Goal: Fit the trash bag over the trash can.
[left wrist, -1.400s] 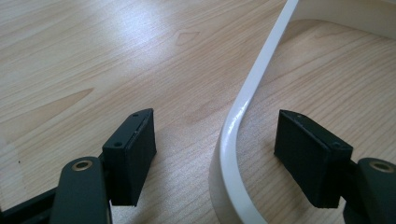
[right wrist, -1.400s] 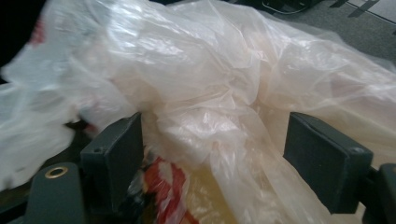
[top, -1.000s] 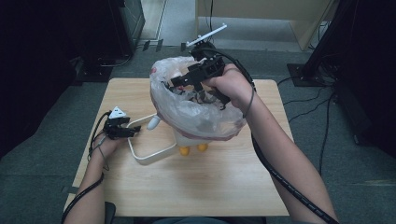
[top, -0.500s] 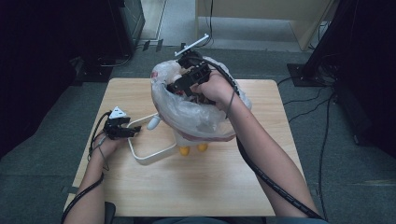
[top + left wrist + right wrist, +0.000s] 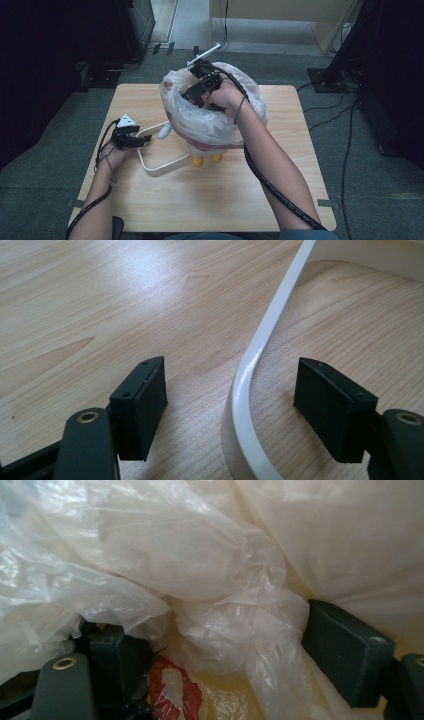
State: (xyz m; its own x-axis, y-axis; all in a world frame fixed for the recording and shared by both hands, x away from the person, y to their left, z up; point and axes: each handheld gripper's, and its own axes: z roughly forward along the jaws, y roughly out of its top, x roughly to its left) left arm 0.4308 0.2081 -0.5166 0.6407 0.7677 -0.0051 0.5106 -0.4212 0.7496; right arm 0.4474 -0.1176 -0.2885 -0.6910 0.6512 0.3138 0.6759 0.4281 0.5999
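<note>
Pale wooden tabletop [image 5: 165, 200] — left tongs [image 5: 232, 405] gape around a white handle [image 5: 270, 335], untouched. Right tongs [image 5: 220, 650], inside the plastic bag [image 5: 220, 125], straddle bunched film — grip unclear.

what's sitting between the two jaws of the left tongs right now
In the left gripper view, the white handle of the bin runs between the jaws of the left tongs, with bare wooden table either side. Neither pad touches it.

No readable txt, labels, brand names or nos. anywhere right now; red-and-white print under the plastic bag [image 5: 175, 690] at 6 o'clock is too crumpled to read.
</note>
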